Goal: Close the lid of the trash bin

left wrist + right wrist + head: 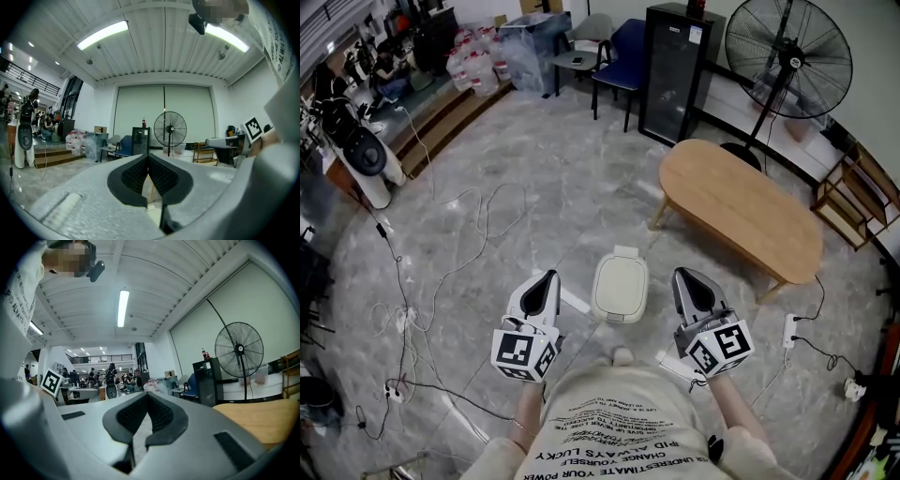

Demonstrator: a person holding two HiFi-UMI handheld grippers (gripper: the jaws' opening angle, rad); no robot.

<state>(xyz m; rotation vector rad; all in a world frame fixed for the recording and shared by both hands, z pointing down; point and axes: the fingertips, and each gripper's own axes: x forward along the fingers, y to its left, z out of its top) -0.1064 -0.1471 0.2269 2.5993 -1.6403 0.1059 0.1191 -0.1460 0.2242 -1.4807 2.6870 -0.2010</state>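
Holds the left gripper (549, 277) and the right gripper (684, 275) level above the marble floor (534, 187), one on either side of the cream trash bin (620, 289), near it yet touching neither side. Has both closed, pads tip to tip, gripping nothing. Faces the bin's lid (621, 279), lying flat on top, near a wooden table (741, 206).

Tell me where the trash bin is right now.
Head view, low centre: the trash bin stands on the floor between the left gripper and right gripper, near the wooden table.
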